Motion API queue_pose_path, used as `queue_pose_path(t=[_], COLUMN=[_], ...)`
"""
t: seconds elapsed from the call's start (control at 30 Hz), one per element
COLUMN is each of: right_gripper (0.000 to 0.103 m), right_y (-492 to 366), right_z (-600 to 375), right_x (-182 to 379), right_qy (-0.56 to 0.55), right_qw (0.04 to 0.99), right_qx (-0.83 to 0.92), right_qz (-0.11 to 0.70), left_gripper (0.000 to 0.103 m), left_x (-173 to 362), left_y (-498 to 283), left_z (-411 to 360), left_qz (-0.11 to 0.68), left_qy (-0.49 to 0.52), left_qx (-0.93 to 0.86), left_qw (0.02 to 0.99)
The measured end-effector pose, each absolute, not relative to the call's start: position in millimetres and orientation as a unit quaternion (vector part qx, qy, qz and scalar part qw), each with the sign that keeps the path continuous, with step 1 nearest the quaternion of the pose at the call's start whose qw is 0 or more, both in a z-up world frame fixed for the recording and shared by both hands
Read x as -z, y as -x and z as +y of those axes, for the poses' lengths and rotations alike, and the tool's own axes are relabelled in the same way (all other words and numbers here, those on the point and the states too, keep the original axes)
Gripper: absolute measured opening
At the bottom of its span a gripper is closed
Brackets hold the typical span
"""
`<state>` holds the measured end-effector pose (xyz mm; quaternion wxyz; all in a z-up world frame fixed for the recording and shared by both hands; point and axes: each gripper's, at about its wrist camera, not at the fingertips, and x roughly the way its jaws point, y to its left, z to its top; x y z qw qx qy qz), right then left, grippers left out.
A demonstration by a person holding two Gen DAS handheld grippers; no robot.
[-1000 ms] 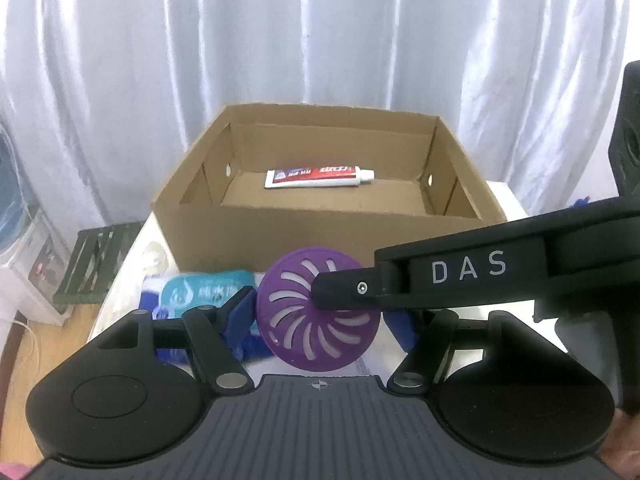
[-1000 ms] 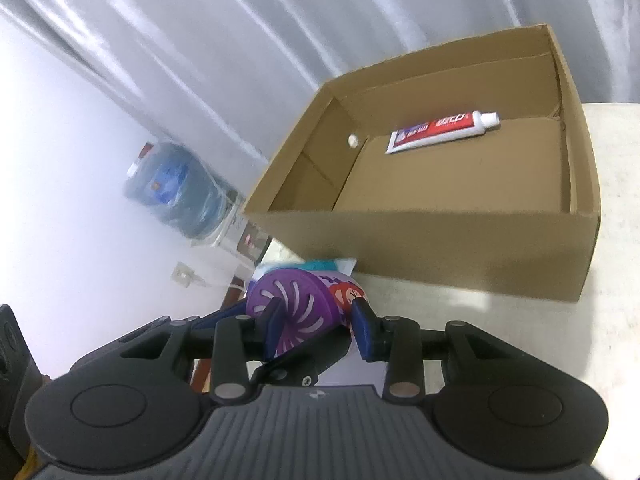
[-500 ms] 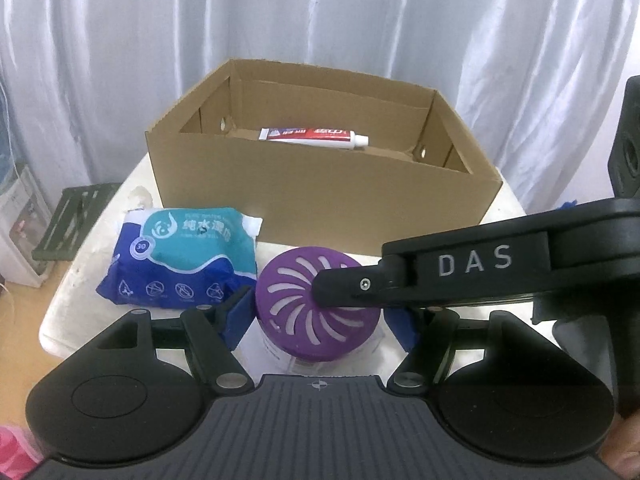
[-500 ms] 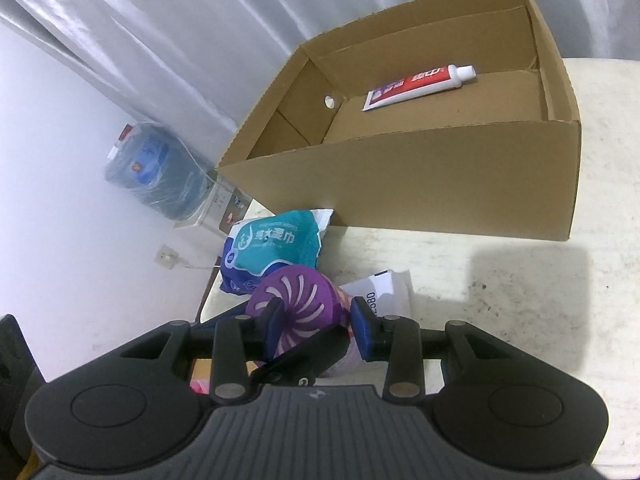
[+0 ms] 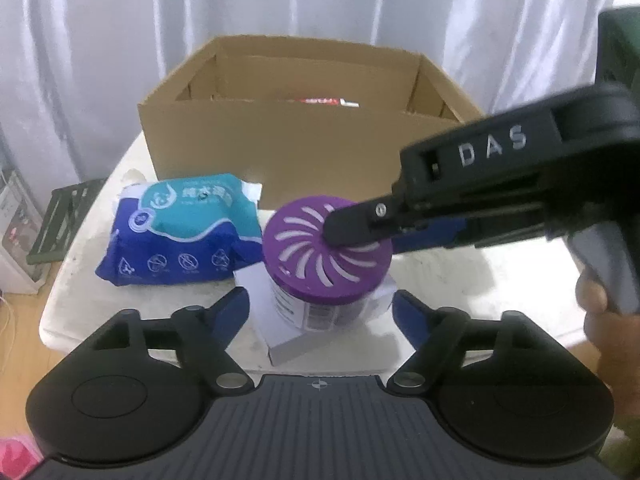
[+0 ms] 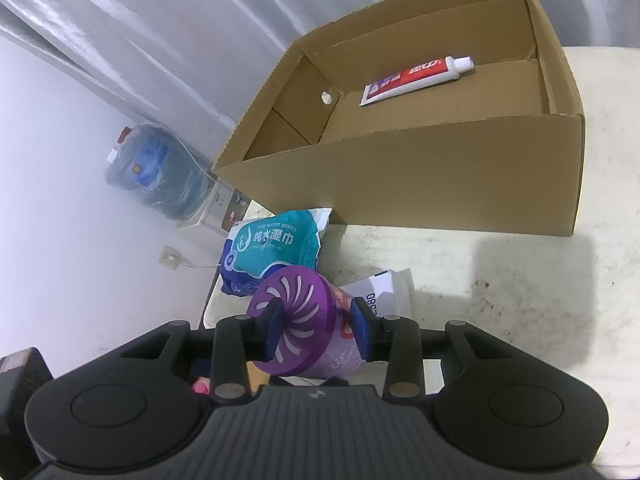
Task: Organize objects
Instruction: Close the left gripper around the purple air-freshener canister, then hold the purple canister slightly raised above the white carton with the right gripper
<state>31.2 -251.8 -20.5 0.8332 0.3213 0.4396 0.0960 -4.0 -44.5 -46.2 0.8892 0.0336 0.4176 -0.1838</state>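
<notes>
Gripping the purple-lidded air freshener jar by its slotted lid, your right tool has both blue pads pressed on the jar, one on each side. From your left wrist view the same jar stands upright on a white flat box on the worktop, with the right tool reaching in from the right across the lid. Your left tool sits just short of the jar, its jaws having just been opening; they now stand apart on either side of the jar and the white box without touching the jar.

Left of your left tool's tips, just beside the jar, lies a blue and teal pack of wet wipes. Beyond the jar, straight ahead of both tools, sits an open cardboard box; a red and white toothpaste tube lies flat on its floor near the far wall. A pale curtain hangs behind the box. Far left of your right tool, off the worktop, a water dispenser bottle stands against the wall. Your hand shows at the right edge, on the right tool's handle.
</notes>
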Motion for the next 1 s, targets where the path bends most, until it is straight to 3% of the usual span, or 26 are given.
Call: queue_pose_path(t=[0.2, 1.0], right_gripper=[0.040, 0.043], right_y=[-32.9, -29.1], right_z=[-254.8, -257.8], right_x=[21.7, 20.1], right_qy=[-0.330, -0.322], right_qw=[0.828, 0.822], right_qx=[-0.100, -0.103], right_qz=[0.443, 0.458], left_gripper=[0.058, 0.059], left_x=[52.1, 51.9], left_y=[3.9, 6.8], left_z=[-48.1, -54.1], left_qz=[0.424, 0.427], left_qy=[-0.041, -0.044], left_qx=[0.181, 0.177], left_qw=[0.887, 0.886])
